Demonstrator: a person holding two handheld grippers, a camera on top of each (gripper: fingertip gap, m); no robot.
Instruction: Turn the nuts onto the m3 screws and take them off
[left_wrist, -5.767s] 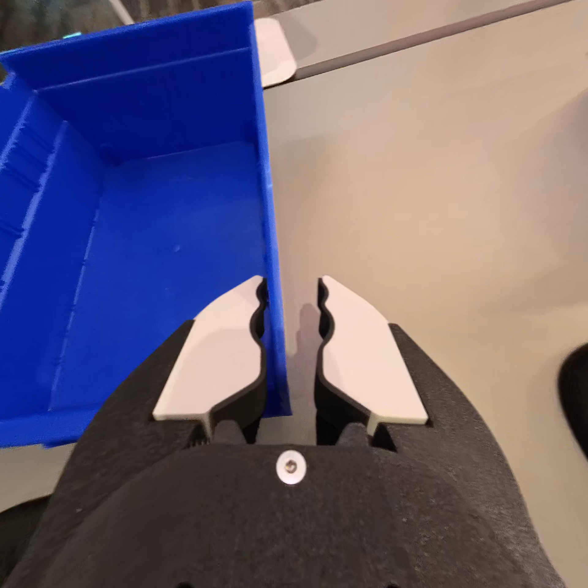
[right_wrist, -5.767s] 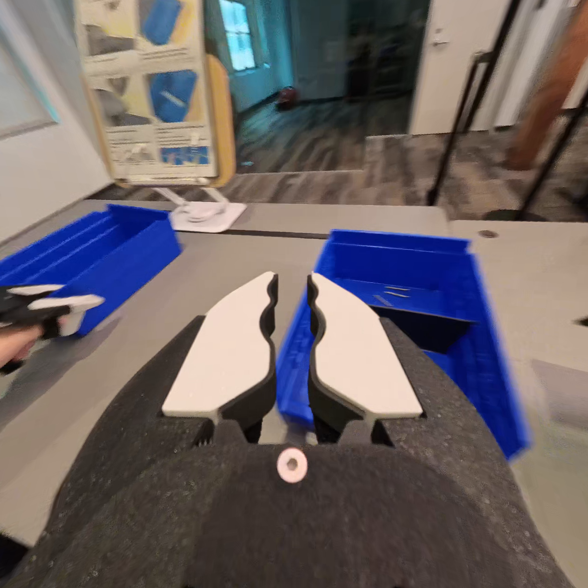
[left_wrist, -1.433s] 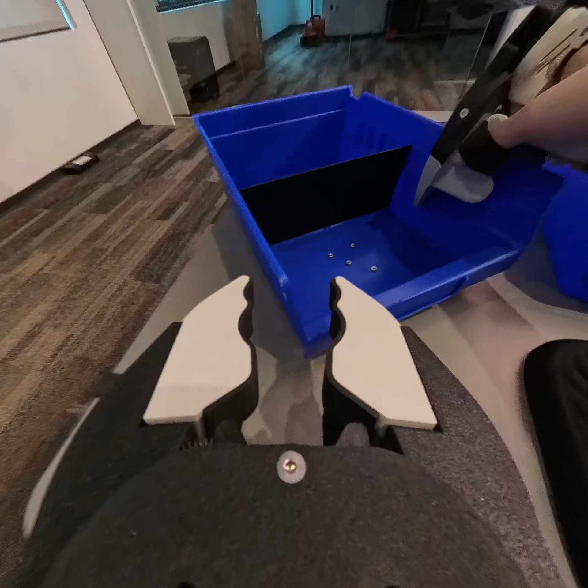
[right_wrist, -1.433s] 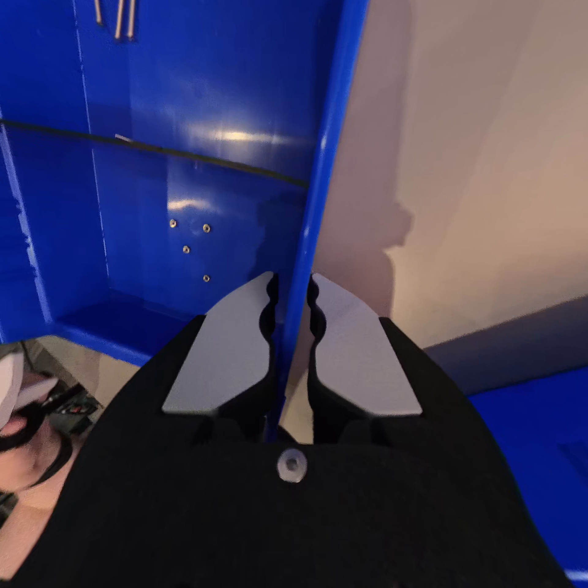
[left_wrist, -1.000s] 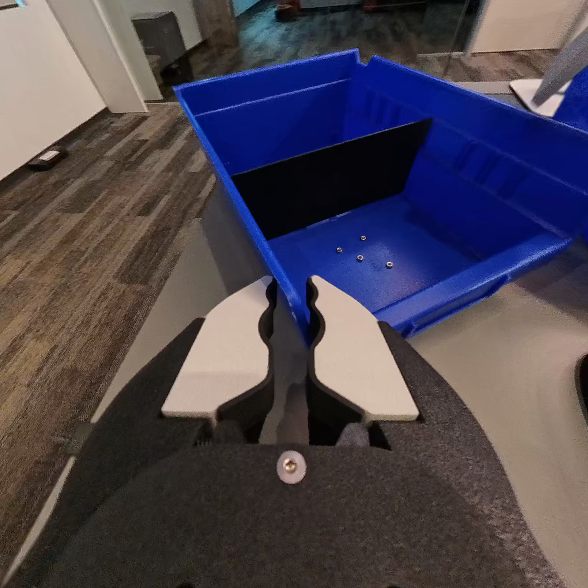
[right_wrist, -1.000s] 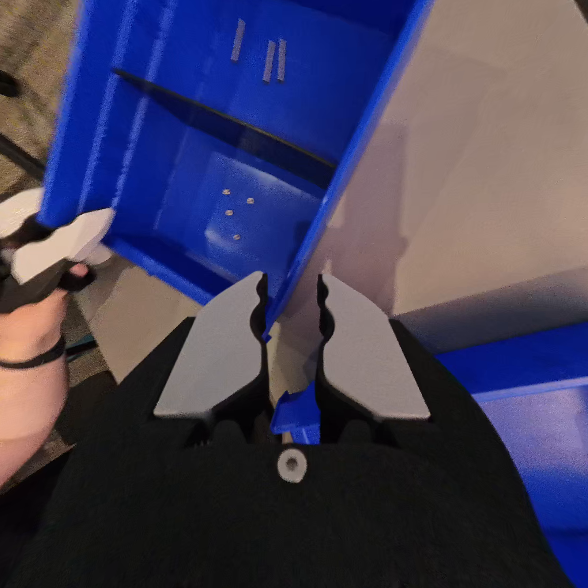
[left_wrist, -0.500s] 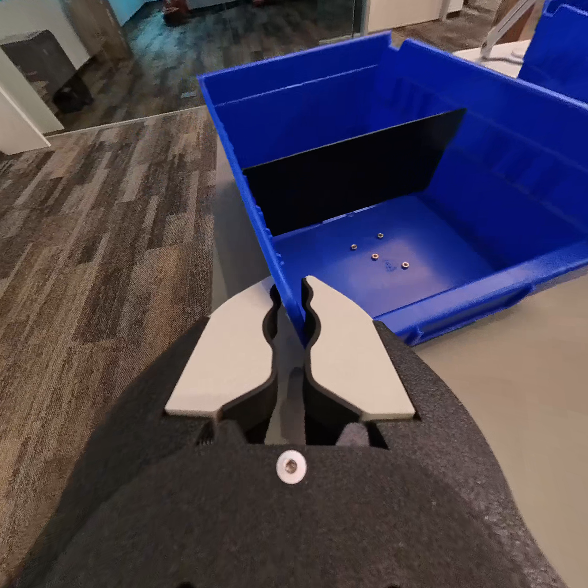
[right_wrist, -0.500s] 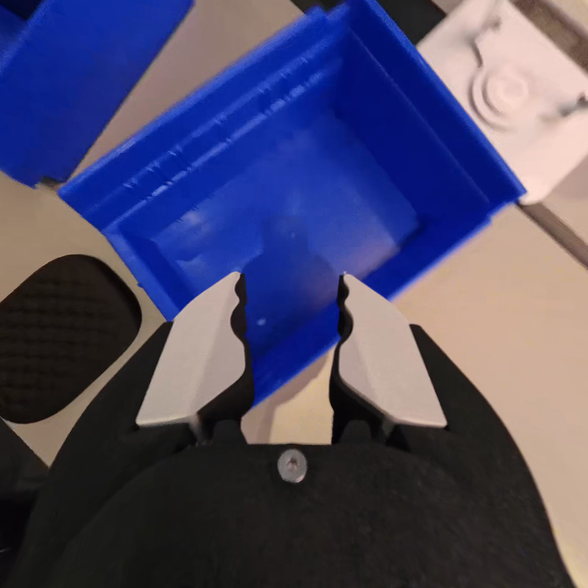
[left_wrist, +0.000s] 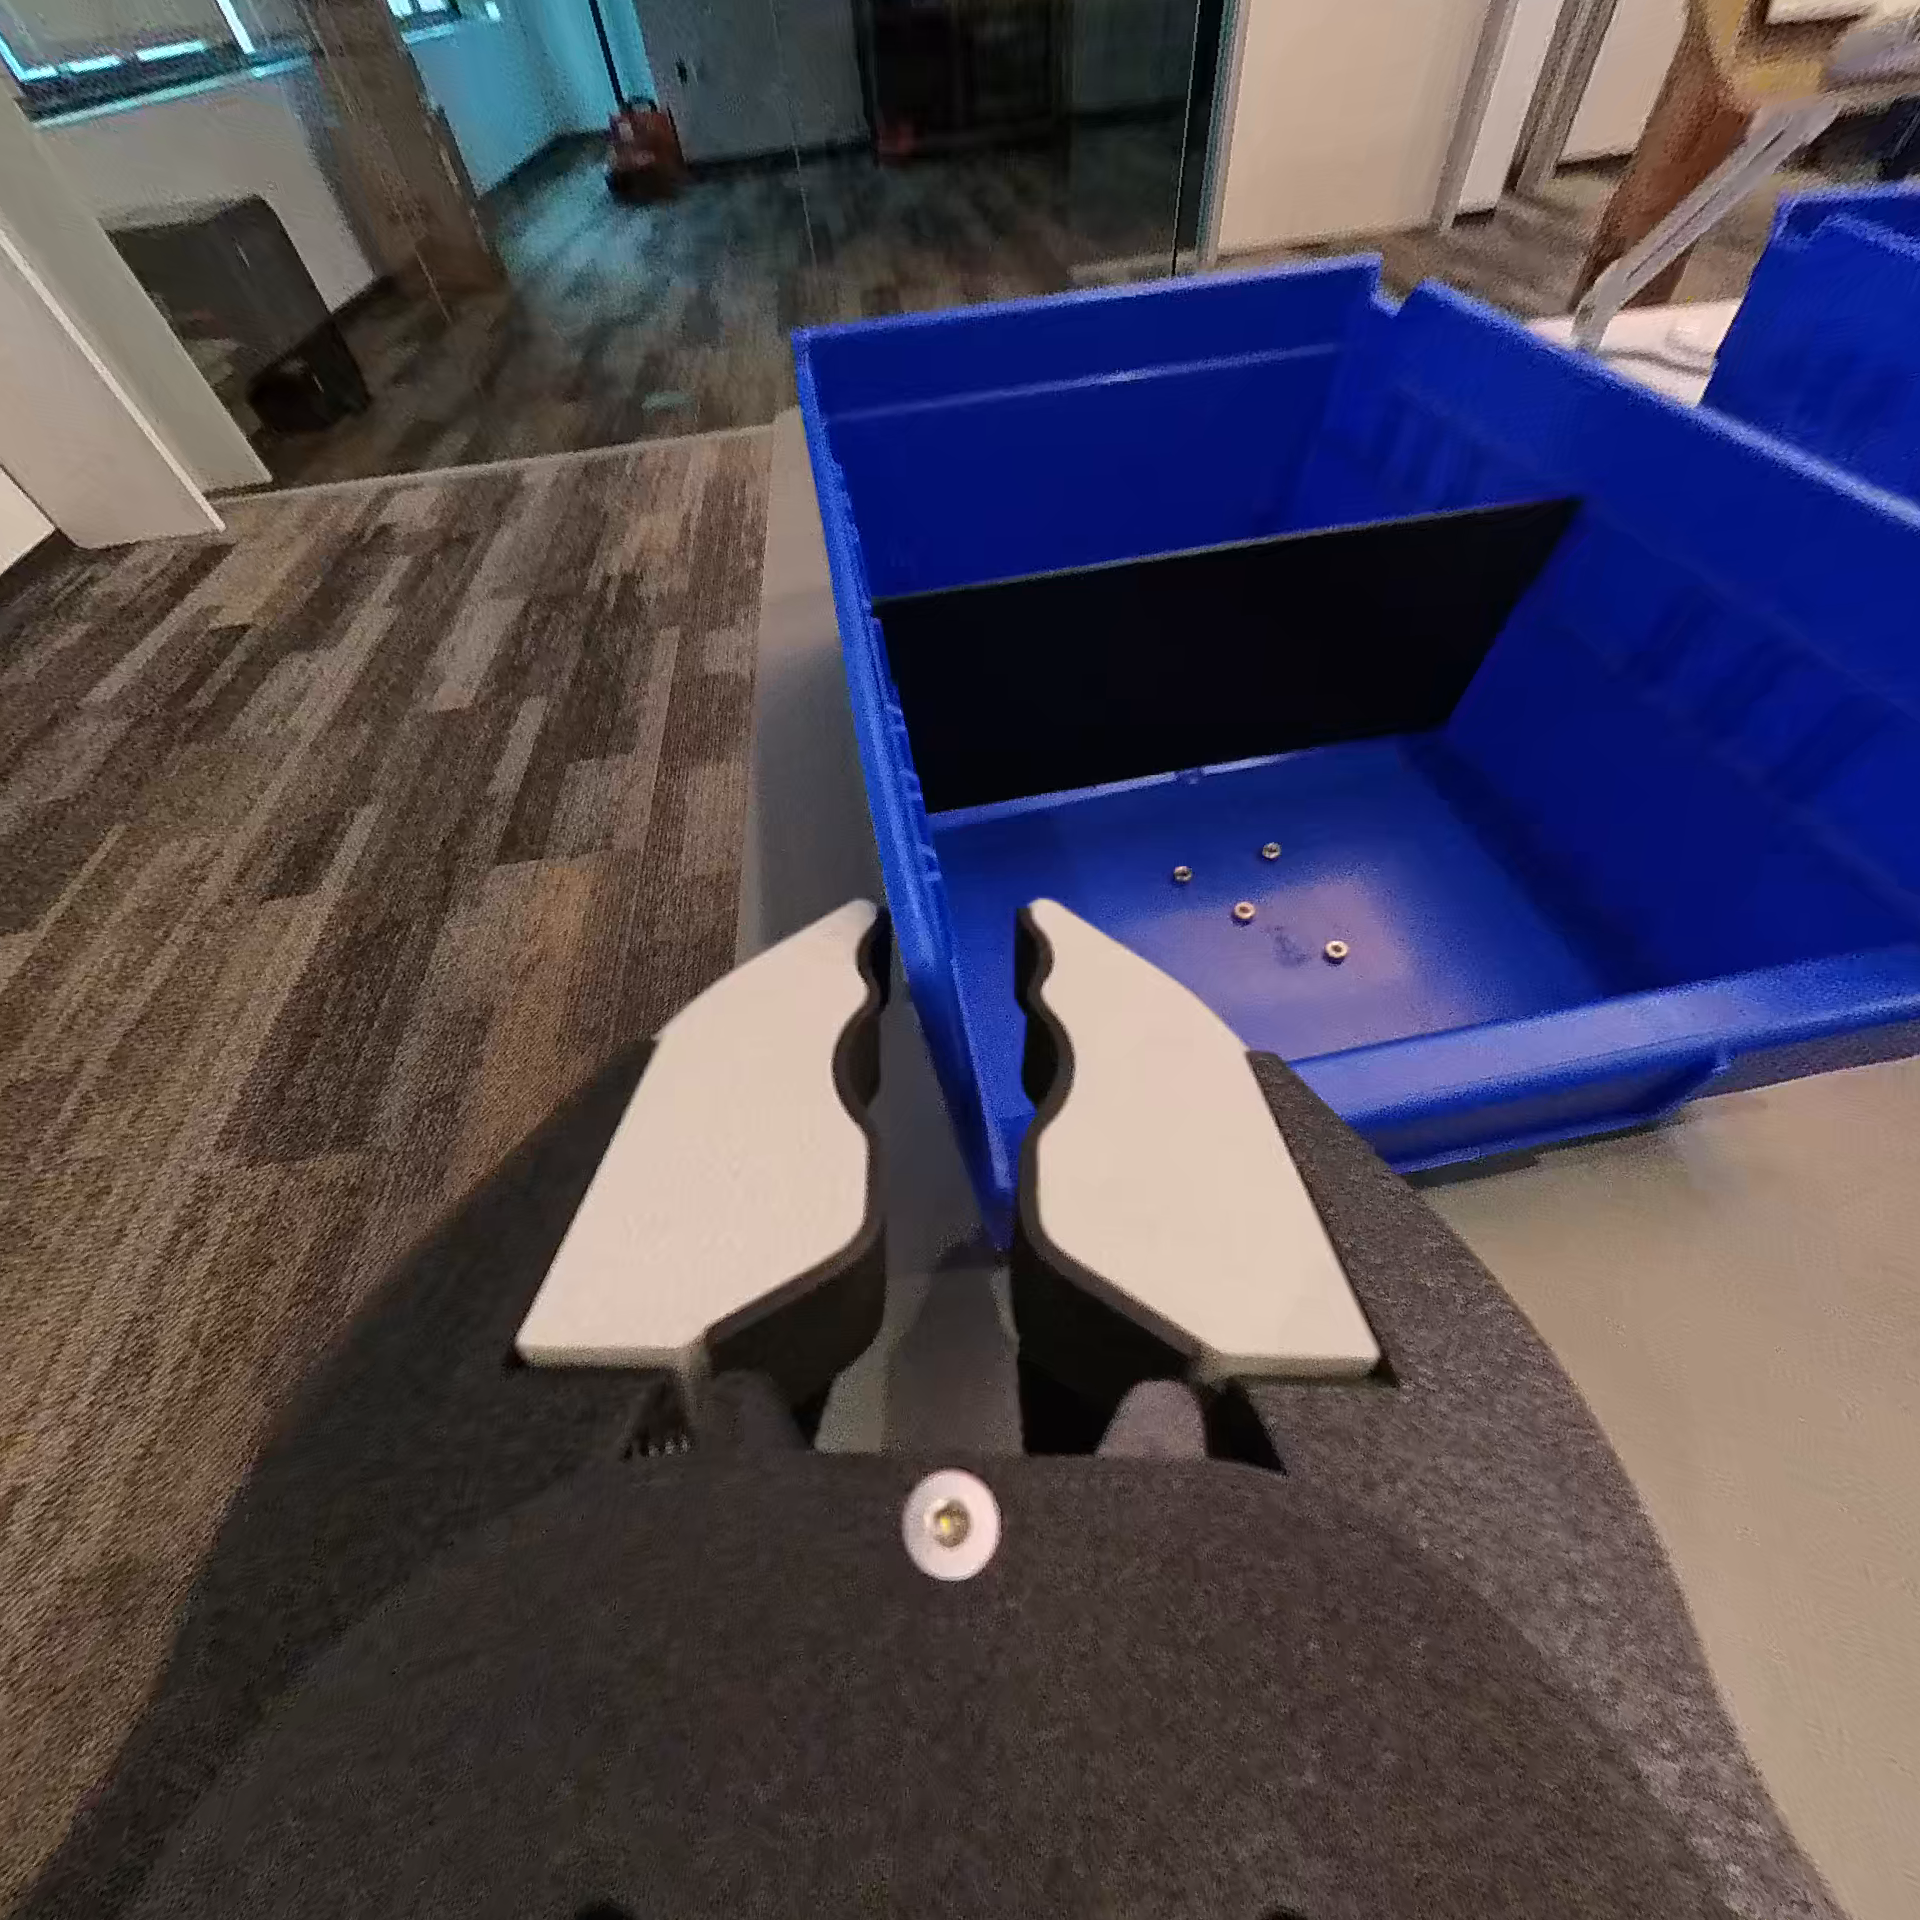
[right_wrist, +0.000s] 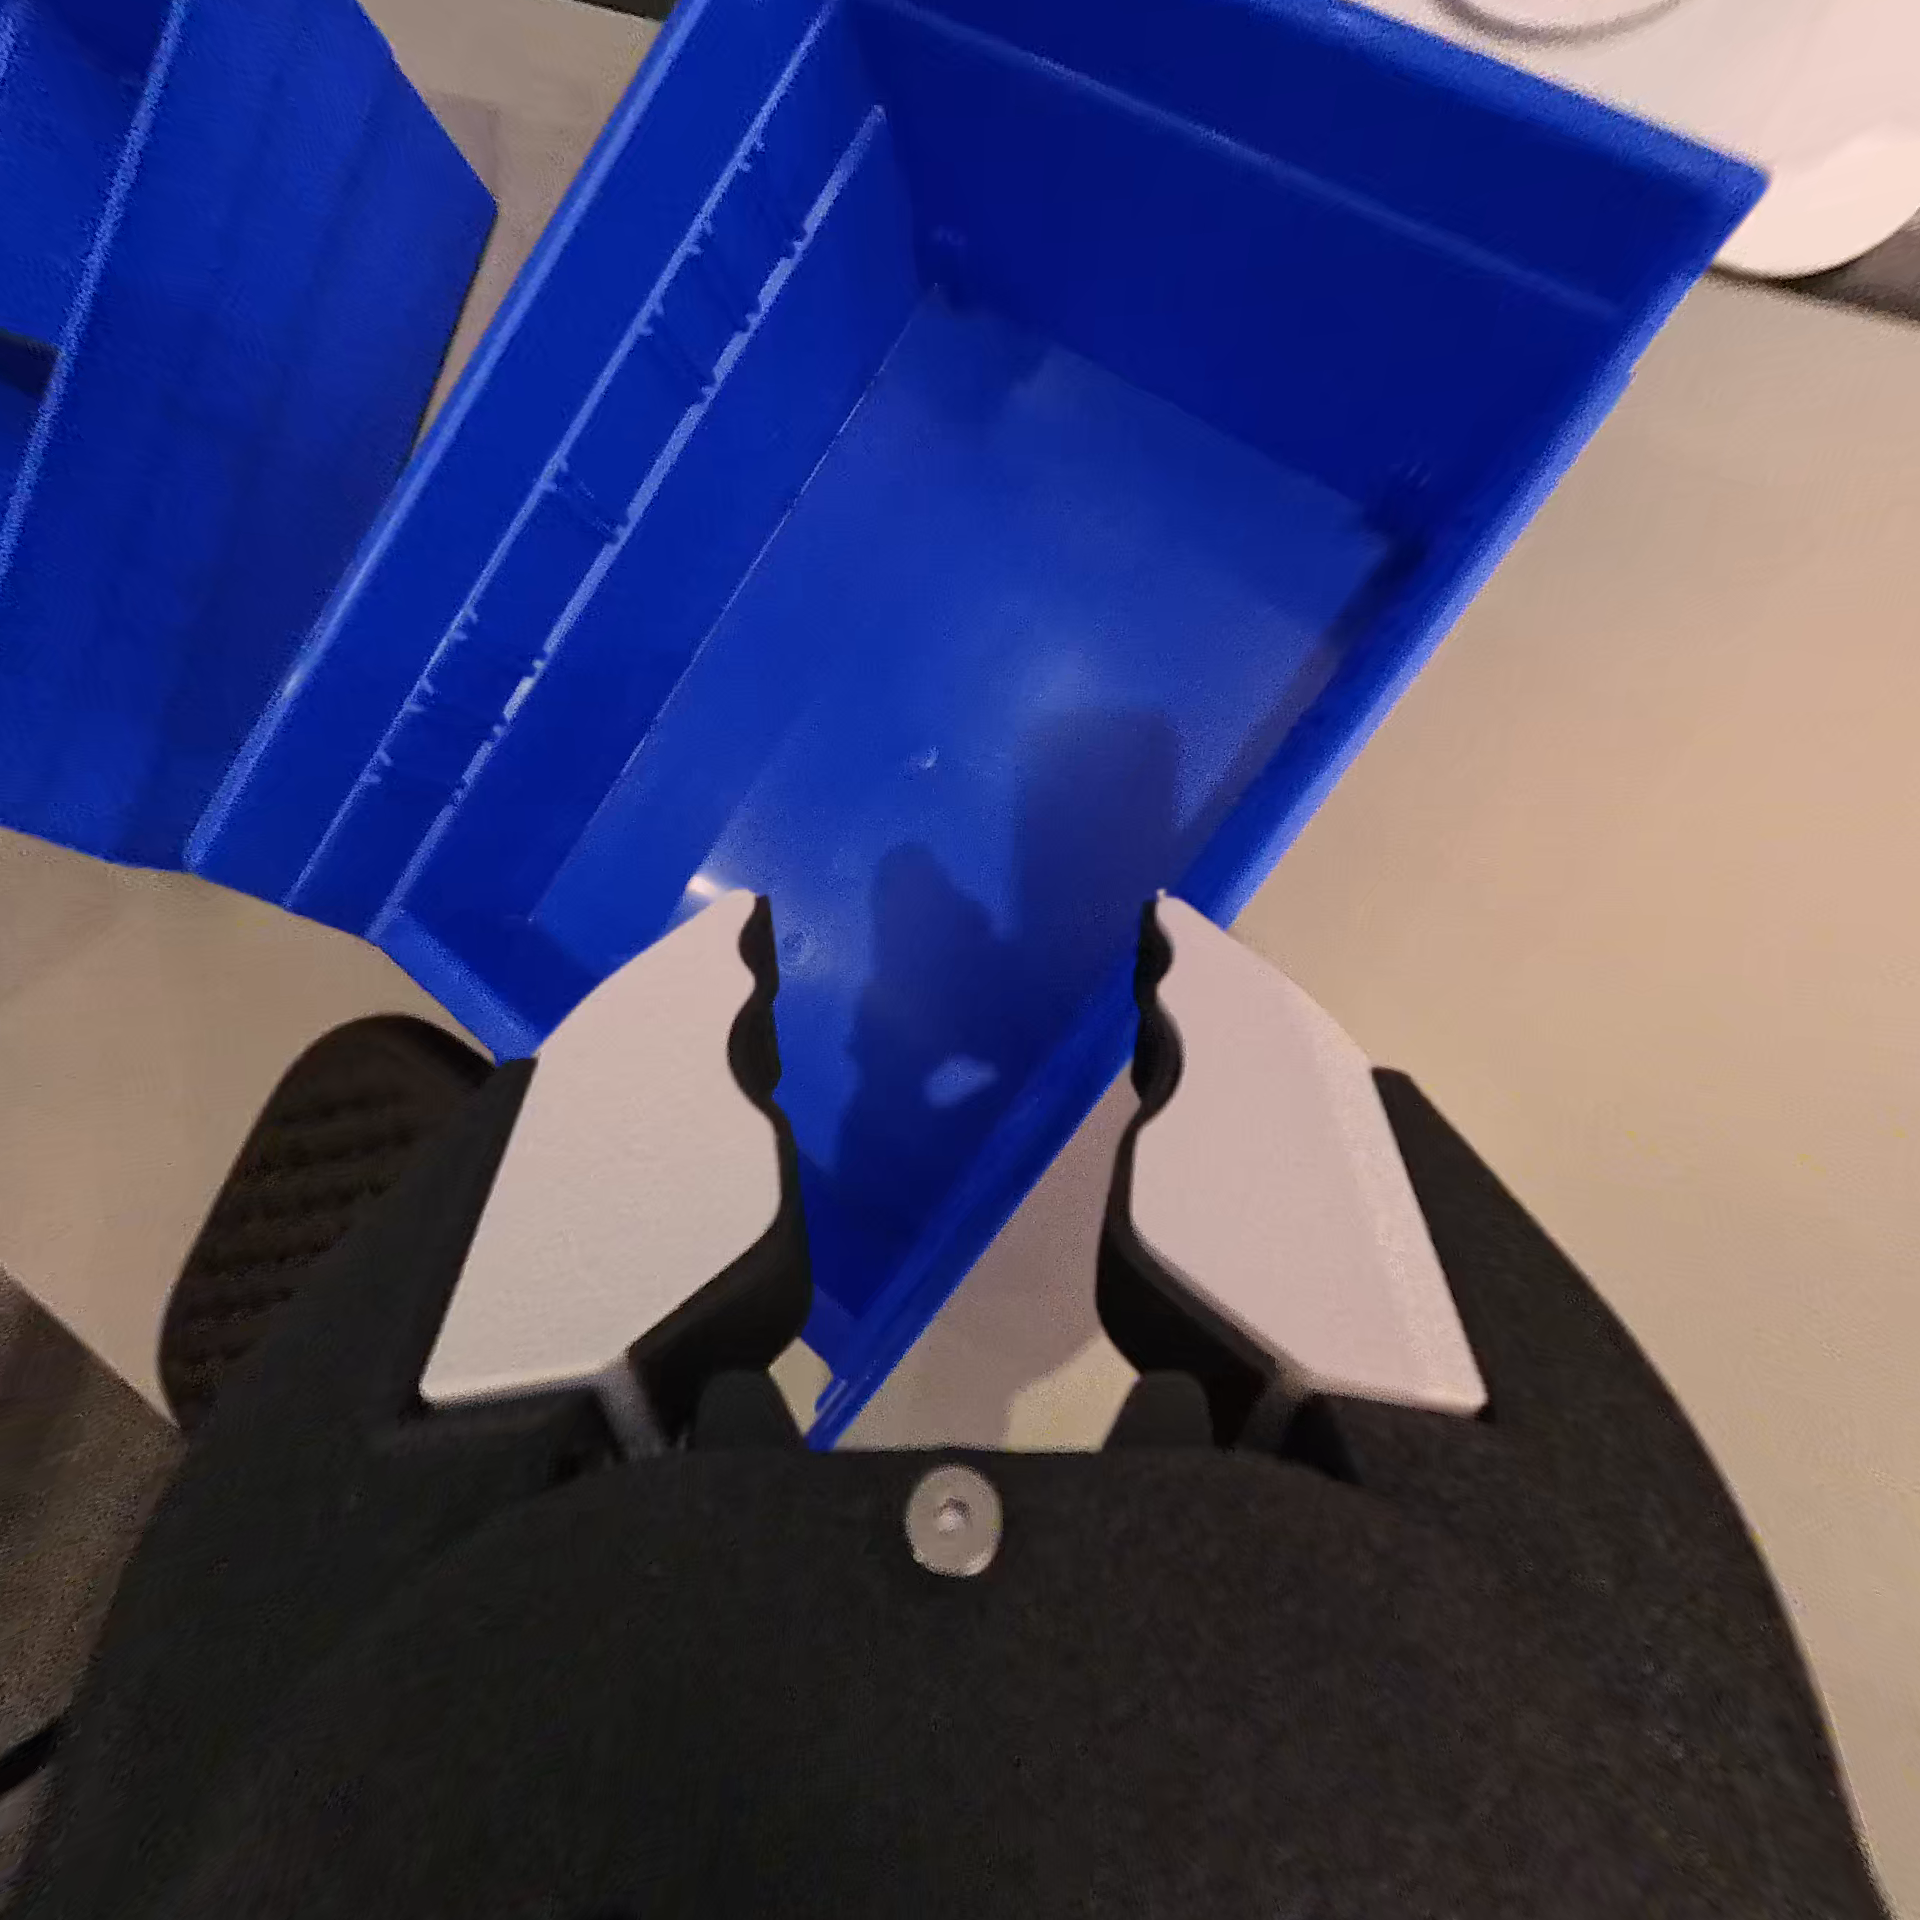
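In the left wrist view, a blue bin (left_wrist: 1091, 312) stands on the grey table (left_wrist: 1662, 1351). It has a black divider (left_wrist: 1195, 644), and several small metal nuts (left_wrist: 1242, 912) lie on its floor. My left gripper (left_wrist: 948, 914) is open. It straddles the bin's near left wall (left_wrist: 940, 997), with a gap showing between the wall and the right pad. In the right wrist view, my right gripper (right_wrist: 953, 909) is wide open and holds nothing. It hangs above a second, empty blue bin (right_wrist: 1299, 177), whose right wall runs between the fingers.
The table's left edge (left_wrist: 769, 727) drops to carpeted floor close beside the divided bin. Another blue bin (left_wrist: 1818, 312) stands at the far right; in the right wrist view a blue bin (right_wrist: 208, 416) lies left of the empty one. A white stand base (right_wrist: 1714, 83) sits beyond. A black mesh object (right_wrist: 312, 1143) is at lower left. The grippers' ends are close to 50 cm from one another.
My left pads, narrow around the divided bin's wall half a second ago, have spread apart. My right gripper left that bin's wall, moved over the empty bin and opened wide.
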